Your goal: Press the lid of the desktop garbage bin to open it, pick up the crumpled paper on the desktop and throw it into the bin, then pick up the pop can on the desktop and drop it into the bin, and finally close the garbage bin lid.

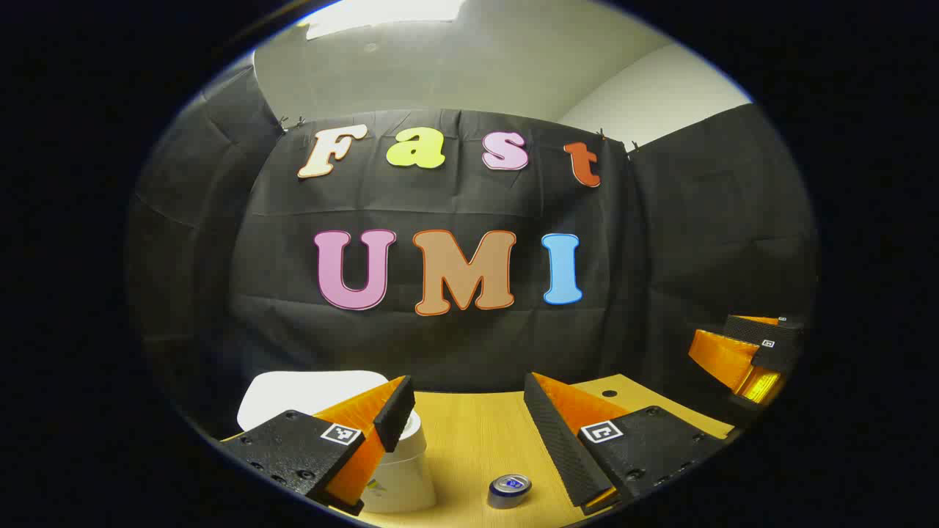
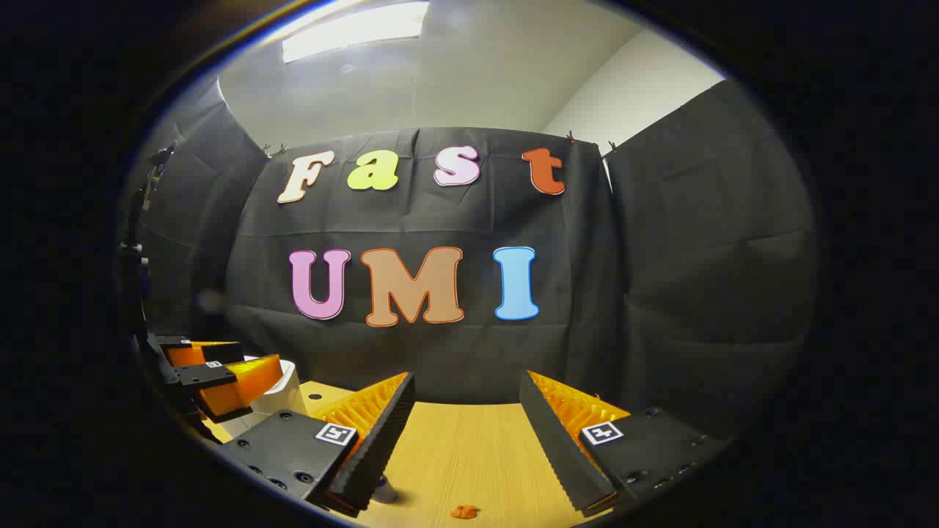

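Looking along the left claw [image 1: 464, 411] in the left gripper view, its two fingers are seen spread wide apart above the wooden surface [image 1: 469, 447], with nothing held between them. The white desktop garbage bin [image 1: 400, 469] is seen at the lower left, partly hidden behind the left finger, and its lid [image 1: 308, 392] is raised behind it. The pop can [image 1: 509, 490] is found standing upright on the surface just right of the bin, below the gap between the fingers and touched by neither. The right claw [image 1: 741, 359] is seen at the far right edge, well apart from the can; whether it is open cannot be told from here.

In the right gripper view, the right claw [image 2: 466, 411] is seen with its fingers parted and empty over the surface [image 2: 462, 455]. The left claw [image 2: 220, 378] is shown at the far left, just in front of the bin [image 2: 282, 392]. A small orange scrap [image 2: 463, 511] is seen lying on the surface near the bottom edge. The crumpled paper cannot be made out.
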Action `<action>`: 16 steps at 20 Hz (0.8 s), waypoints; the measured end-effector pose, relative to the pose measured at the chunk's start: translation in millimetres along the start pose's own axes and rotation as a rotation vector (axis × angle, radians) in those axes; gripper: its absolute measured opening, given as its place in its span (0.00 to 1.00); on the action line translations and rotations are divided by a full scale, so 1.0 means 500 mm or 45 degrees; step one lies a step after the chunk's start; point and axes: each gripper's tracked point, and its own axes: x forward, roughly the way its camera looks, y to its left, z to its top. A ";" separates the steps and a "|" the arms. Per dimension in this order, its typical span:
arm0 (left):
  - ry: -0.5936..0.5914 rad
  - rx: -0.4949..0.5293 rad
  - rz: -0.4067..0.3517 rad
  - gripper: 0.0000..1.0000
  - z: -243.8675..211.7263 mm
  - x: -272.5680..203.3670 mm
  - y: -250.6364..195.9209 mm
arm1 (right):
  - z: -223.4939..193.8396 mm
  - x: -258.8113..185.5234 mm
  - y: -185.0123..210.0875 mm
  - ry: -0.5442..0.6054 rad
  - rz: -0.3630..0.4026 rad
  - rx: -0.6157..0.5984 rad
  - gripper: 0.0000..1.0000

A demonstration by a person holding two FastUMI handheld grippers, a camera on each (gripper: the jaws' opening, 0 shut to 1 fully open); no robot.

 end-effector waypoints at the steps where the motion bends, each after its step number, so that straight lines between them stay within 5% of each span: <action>1: 0.000 0.001 0.002 0.93 0.001 0.000 -0.001 | 0.002 -0.001 0.000 -0.004 0.002 -0.001 0.95; 16: 0.007 0.022 0.013 0.93 0.002 -0.006 -0.011 | -0.004 -0.002 -0.006 0.002 -0.008 0.010 0.95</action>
